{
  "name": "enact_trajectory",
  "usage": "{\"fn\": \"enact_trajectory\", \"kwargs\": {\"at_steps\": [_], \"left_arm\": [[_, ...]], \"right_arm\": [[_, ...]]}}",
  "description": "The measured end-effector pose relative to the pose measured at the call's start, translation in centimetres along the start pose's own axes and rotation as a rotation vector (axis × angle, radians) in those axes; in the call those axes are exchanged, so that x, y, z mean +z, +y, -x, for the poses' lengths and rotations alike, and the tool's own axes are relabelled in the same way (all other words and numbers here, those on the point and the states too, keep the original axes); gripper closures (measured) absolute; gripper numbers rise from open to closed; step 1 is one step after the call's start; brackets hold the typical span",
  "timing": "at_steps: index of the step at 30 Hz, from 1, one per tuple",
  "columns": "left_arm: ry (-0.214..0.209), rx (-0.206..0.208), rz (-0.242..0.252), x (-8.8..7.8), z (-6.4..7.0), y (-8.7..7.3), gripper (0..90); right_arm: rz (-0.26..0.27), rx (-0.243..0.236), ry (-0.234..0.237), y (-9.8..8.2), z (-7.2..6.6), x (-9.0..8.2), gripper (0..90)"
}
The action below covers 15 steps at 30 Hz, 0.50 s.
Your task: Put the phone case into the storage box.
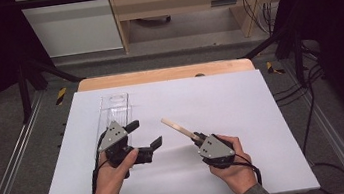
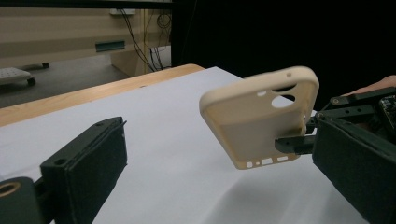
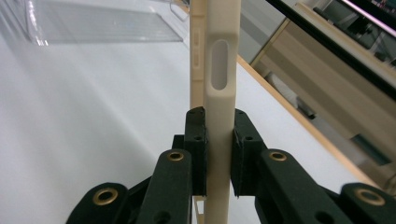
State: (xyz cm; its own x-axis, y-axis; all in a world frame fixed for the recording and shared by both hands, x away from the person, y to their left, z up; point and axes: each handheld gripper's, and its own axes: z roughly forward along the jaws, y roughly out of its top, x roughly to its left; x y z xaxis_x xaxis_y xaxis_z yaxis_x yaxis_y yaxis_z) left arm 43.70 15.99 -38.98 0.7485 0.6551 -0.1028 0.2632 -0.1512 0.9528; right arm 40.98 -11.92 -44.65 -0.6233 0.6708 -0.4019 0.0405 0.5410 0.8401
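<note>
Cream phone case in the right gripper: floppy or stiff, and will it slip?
The phone case probably holds its shape: clamped at one end by the right gripper, it stands out without drooping. It looks like a thin, hollow shell, so likely light. Its smooth matte side may slip if pushed sideways.

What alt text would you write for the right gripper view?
The right claw is shut on the edge of a cream phone case, which stands upright between its black jaws. Behind it lie a white table cover and a clear plastic box.
</note>
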Motion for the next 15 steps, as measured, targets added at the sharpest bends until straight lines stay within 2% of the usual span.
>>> {"fn": "enact_trajectory", "kwargs": {"at_steps": [2,4,12,15], "left_arm": [[-0.006,-0.005,0.001,0.2,0.2,-0.2,2.7],[-0.006,-0.012,0.004,0.3,0.4,-0.4,2.7],[-0.024,-0.037,0.003,1.3,1.1,-0.9,2.7],[-0.026,-0.046,0.01,1.6,1.4,-1.0,2.2]], "right_arm": [[0.016,0.049,0.01,-0.1,0.0,0.0,79.4],[0.026,0.078,0.018,-0.1,-0.1,0.1,79.4],[0.066,0.168,0.068,0.3,-1.2,0.5,79.4],[0.071,0.187,0.08,0.5,-1.6,0.6,79.4]]}}
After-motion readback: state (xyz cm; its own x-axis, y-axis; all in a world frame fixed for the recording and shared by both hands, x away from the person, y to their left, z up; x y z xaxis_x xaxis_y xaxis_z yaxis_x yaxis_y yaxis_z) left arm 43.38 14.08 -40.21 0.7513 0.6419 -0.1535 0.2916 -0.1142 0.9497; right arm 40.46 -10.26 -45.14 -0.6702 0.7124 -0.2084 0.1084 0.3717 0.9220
